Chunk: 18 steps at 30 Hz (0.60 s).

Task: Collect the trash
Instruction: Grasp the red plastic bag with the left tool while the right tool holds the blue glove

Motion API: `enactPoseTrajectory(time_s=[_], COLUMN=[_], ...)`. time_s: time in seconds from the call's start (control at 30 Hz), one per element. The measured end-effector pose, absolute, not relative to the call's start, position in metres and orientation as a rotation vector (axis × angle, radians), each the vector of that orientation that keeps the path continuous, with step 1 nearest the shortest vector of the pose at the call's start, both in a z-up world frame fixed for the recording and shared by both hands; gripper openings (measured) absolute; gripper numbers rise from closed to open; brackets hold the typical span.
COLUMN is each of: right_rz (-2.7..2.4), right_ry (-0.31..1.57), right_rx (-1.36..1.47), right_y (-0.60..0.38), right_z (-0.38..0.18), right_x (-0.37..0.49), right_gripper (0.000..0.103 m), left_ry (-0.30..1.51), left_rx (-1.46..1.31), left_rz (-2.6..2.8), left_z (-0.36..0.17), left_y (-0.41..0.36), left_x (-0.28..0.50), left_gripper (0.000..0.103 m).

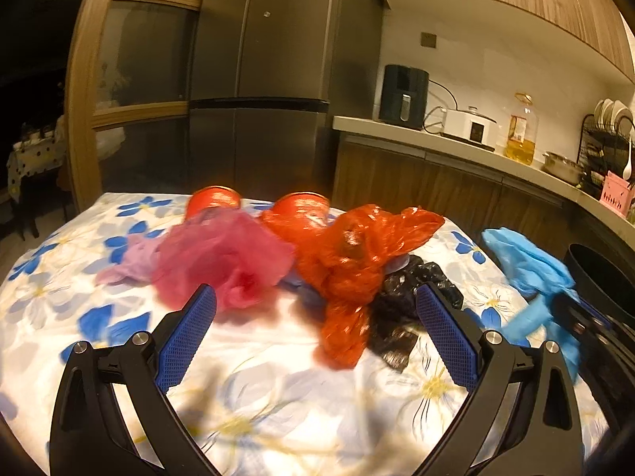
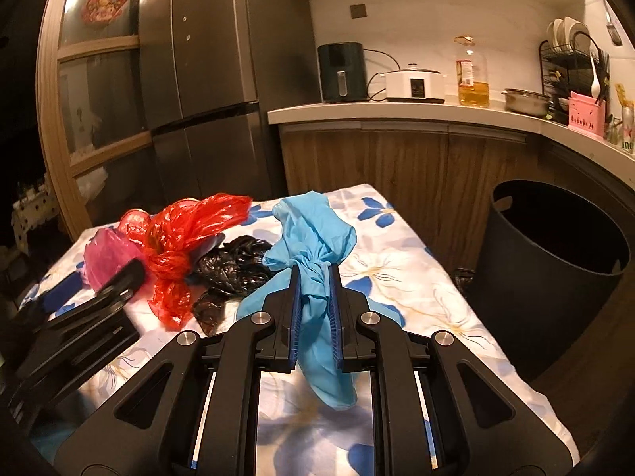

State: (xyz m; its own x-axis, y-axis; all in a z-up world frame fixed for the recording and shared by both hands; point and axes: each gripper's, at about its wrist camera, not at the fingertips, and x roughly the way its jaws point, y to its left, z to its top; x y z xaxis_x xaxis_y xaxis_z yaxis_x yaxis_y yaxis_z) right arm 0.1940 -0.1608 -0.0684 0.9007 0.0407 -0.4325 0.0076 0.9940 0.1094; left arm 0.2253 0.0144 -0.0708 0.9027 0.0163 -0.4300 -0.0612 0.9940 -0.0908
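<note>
Crumpled plastic bags lie on a table with a blue-flowered cloth [image 1: 278, 388]: a pink bag [image 1: 226, 261], an orange-red bag [image 1: 357, 261] and a black bag [image 1: 401, 309]. My left gripper [image 1: 317, 301] is open and empty just in front of them. My right gripper [image 2: 314, 273] is shut on a light blue bag [image 2: 313, 238] and holds it above the table. That blue bag also shows in the left wrist view [image 1: 528, 265]. The orange-red bag [image 2: 186, 238], black bag [image 2: 234, 265] and pink bag [image 2: 107, 258] show at the left of the right wrist view.
A dark round bin [image 2: 555, 273] stands on the floor right of the table. Two red cups [image 1: 301, 206] sit behind the bags. A kitchen counter [image 2: 397, 113] with appliances and a grey fridge [image 2: 206, 79] are behind. The left gripper's body [image 2: 79, 317] shows at left.
</note>
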Motion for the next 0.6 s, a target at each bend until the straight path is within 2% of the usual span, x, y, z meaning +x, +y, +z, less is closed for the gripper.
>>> enactPoseTrajectory(time_s=[0.07, 0.23, 0.3, 0.43, 0.53, 0.6], right_rz=[0.017, 0.022, 0.025, 0.031, 0.033, 0.034], right_ry=[0.448, 0.446, 0.447, 0.447, 0.447, 0.450], right_rx=[0.115, 0.115, 0.117, 0.119, 0.117, 0.114], right_y=[-0.165, -0.168, -0.169, -0.170, -0.171, -0.171], right_z=[-0.068, -0.069, -0.070, -0.070, -0.070, -0.071], right_x=[0.192, 0.192, 0.192, 0.194, 0.195, 0.194], right_gripper=[0.013, 0.013, 0.013, 0.013, 0.013, 0.013], left_ry=[0.457, 0.483, 0.491, 0.519, 0.546, 0.560], left_rx=[-0.111, -0.126, -0.134, -0.120, -0.137, -0.144], left_rz=[0.037, 0.027, 0.020, -0.004, 0.003, 0.006], left_z=[-0.072, -0.073, -0.074, -0.080, -0.081, -0.081], left_y=[0.012, 0.003, -0.001, -0.011, -0.010, -0.008], left_x=[0.237, 0.259, 0.262, 0.268, 0.279, 0.283], left_gripper=[0.096, 0.089, 0.082, 0.076, 0.064, 0.042])
